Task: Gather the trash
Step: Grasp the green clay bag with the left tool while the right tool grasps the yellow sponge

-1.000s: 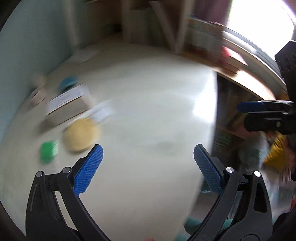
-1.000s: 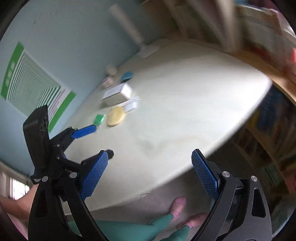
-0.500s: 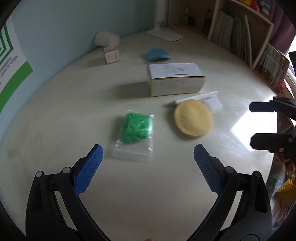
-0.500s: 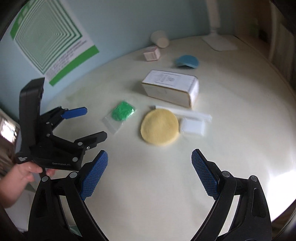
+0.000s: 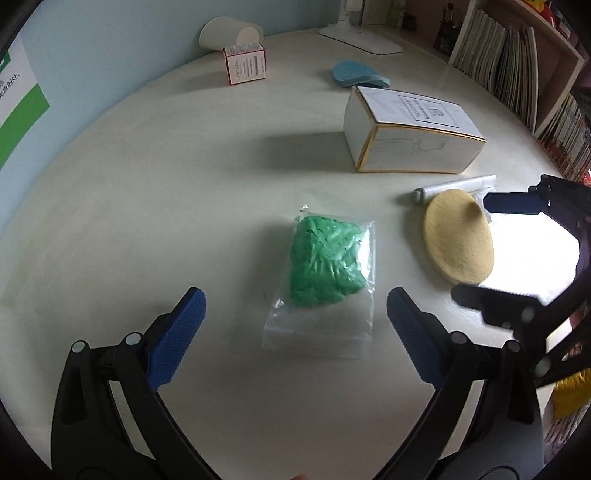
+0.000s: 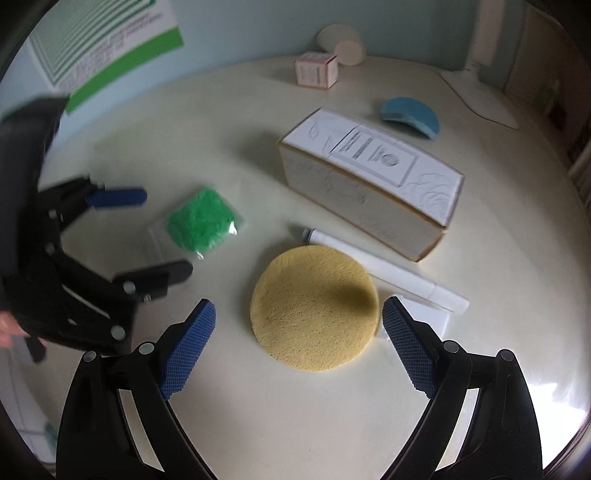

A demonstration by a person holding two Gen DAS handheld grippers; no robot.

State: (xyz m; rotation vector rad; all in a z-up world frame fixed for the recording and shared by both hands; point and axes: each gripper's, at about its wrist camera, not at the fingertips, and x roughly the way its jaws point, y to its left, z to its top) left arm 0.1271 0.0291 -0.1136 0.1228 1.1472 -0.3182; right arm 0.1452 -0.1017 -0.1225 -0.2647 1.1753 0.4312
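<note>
Landmark: long white carton (image 5: 410,134). Bare table (image 5: 155,192) left of it gives open passage; nearer the camera lie a green-filled bag (image 5: 325,266), a yellow sponge disc (image 5: 458,236) and a white tube (image 5: 454,186) just beside the carton. Behind the carton: blue pad (image 5: 356,74), small box (image 5: 245,63), tipped cup (image 5: 231,31).

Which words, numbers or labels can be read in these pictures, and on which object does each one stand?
None can be read with certainty.
Long white box: a framed printed label on its top face, too small and blurred to read.
Small pink-edged box: lines of print, too small to read.
Green and white poster: rows of small text under the pattern, blurred; a few characters at the left edge of the left wrist view, cut off.
</note>
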